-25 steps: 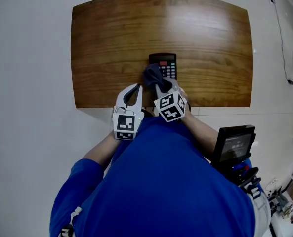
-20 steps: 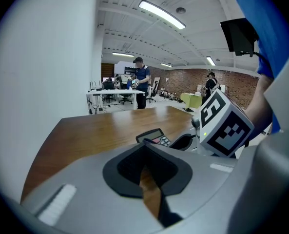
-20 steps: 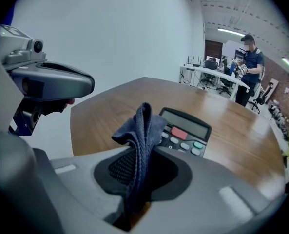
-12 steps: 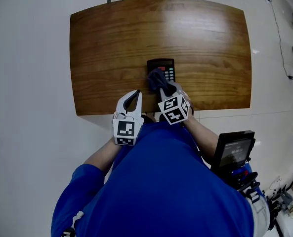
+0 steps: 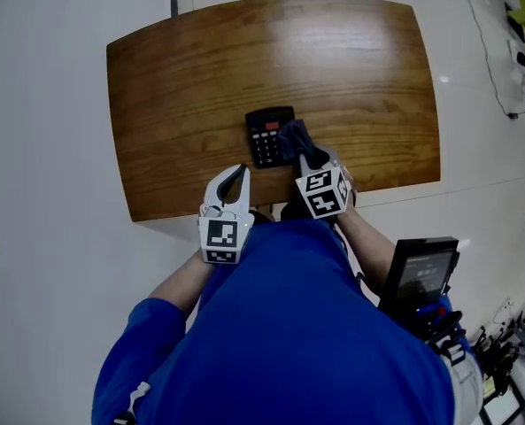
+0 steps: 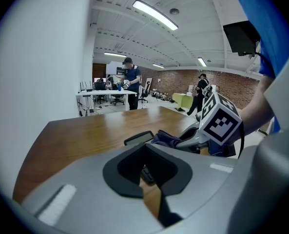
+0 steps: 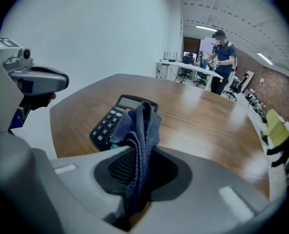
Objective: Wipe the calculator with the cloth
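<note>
Now, right gripper [image 7: 134, 189] pinching cloth [image 7: 143, 126], touching calculator [image 7: 107, 123]; left gripper [image 6: 143, 182] fingers [image 6: 183, 167] together.

Bright, even indoor light. Ceiling strip lights [image 6: 154, 14] show in the left gripper view, and a pale sheen lies on the tabletop [image 5: 342, 34] (strongest toward its far edge). Both gripper views bulge, with black corners; the right claw [image 7: 137, 155] looks soft up close.

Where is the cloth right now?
In the head view, the cloth is pinched in the right gripper, hanging over the right edge of the calculator on the table.
</note>
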Demonstrator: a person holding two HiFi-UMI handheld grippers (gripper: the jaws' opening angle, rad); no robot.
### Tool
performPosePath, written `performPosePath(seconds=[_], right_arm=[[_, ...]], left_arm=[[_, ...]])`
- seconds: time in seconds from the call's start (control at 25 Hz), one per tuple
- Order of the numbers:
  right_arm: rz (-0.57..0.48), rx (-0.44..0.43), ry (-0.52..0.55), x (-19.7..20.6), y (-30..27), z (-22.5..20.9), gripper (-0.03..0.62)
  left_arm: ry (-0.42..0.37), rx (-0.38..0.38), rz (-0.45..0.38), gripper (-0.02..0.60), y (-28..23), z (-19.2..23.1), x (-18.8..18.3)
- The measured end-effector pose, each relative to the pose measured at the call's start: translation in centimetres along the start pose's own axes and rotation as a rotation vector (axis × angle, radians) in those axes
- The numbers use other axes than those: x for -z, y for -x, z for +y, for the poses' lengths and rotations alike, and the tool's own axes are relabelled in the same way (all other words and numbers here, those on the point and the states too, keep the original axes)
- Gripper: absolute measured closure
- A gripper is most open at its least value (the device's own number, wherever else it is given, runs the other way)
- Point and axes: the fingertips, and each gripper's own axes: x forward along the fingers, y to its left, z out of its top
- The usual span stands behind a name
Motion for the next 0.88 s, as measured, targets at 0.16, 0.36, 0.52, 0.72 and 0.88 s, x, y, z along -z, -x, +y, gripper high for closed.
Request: performPosePath(seconds=[0.16, 0.36, 0.52, 0.72, 0.88], right_arm=[[0.007, 0.012, -0.005, 0.4, 0.2, -0.5, 0.531], [-0.001, 0.011, -0.001, 0.1, -0.3, -0.3, 0.531], [-0.047, 0.002, 0.008, -2.1, 0.2, 0.3, 0.531], [-0.013, -0.019, 0.03, -2.3, -0.3, 1.2, 0.531], [0.003, -0.033, 0.029, -1.8, 0.2, 1.7, 0.531]], left_arm=[[-0.005, 0.004, -0.002, 0.575, 0.0, -0.1, -0.2], [-0.005, -0.001, -0.004, 0.575, -0.4, 0.2, 0.3], [-0.003, -0.009, -0.005, 0.575, 0.0, 0.7, 0.1], [0.003, -0.015, -0.008, 0.575, 0.7, 1.1, -0.6], [0.003, -0.013, -0.005, 0.575, 1.1, 1.3, -0.6]])
